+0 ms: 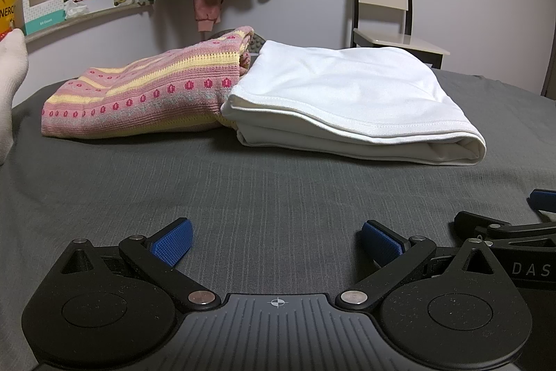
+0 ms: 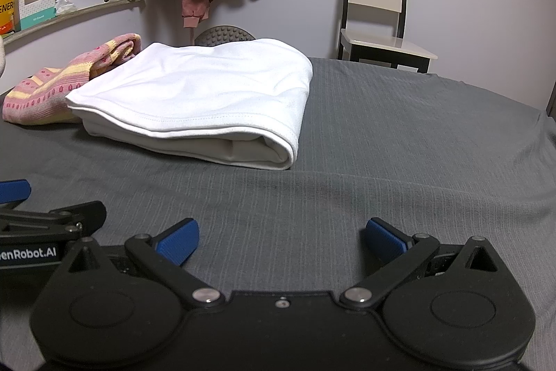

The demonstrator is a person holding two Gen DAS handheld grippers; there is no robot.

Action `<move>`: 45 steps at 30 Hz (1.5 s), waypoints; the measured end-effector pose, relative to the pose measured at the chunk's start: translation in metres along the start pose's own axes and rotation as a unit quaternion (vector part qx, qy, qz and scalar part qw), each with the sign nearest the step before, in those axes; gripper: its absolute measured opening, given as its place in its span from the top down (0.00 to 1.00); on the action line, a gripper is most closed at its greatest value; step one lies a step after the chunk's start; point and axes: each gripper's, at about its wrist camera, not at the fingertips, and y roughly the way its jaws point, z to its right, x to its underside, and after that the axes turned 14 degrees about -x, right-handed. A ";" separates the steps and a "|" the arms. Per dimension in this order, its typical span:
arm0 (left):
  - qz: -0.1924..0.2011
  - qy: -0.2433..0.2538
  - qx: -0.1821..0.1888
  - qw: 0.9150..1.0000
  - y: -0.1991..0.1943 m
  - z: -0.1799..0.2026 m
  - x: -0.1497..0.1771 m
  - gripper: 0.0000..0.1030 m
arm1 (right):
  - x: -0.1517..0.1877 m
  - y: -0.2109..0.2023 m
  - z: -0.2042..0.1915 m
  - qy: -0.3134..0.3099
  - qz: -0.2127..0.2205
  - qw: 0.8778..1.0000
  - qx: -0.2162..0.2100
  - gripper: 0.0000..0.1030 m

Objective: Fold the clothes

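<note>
Your left claw (image 1: pixel 276 244) and right claw (image 2: pixel 281 240) both sit low over the grey ribbed bedsheet (image 1: pixel 278 190), blue pads spread apart, gripping nothing. Ahead of you the folded white cotton garment (image 2: pixel 208 93) lies flat, its left edge touching the folded pink-and-yellow striped knitted sweater (image 1: pixel 149 93).

Near ground: bare grey bedsheet (image 2: pixel 399 145) is seen before both grippers.
Ahead: the way is blocked by the folded white garment (image 2: pixel 208 93).
Left: striped knit sweater (image 1: pixel 146 93) touching it.
Right: sheet left free.
</note>
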 end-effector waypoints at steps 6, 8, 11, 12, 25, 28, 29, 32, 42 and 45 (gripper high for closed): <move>0.000 0.000 -0.001 1.000 0.000 0.000 0.000 0.00 | 0.000 -0.001 0.000 0.000 0.000 1.000 0.000 0.00; 0.000 0.000 -0.001 1.000 0.001 0.000 0.000 0.00 | 0.001 -0.001 0.000 0.000 0.000 1.000 0.000 0.00; 0.000 -0.001 -0.001 1.000 0.001 0.000 0.000 0.00 | 0.001 -0.001 0.001 0.000 0.000 1.000 0.000 0.00; 0.000 -0.001 -0.001 1.000 0.001 0.000 0.000 0.00 | 0.001 -0.001 0.001 0.000 0.000 1.000 0.000 0.00; 0.001 -0.001 -0.002 1.000 0.000 0.000 0.001 0.00 | 0.001 0.000 0.000 0.000 0.000 1.000 0.000 0.00; 0.001 -0.001 -0.002 1.000 0.000 -0.001 0.003 0.00 | 0.001 0.001 0.000 0.000 0.000 1.000 0.000 0.00; 0.001 -0.001 -0.002 1.000 0.000 -0.001 0.003 0.00 | 0.001 0.001 0.000 0.000 0.000 1.000 0.000 0.00; 0.001 -0.001 -0.002 1.000 -0.001 -0.002 0.004 0.00 | 0.001 0.001 0.000 0.000 0.000 1.000 0.000 0.00; 0.001 -0.001 -0.003 1.000 -0.002 -0.001 0.005 0.00 | 0.000 0.000 0.000 0.000 0.000 1.000 0.000 0.00; 0.000 -0.001 -0.003 1.000 -0.003 -0.001 0.005 0.00 | 0.000 0.000 0.000 0.000 -0.001 1.000 0.000 0.00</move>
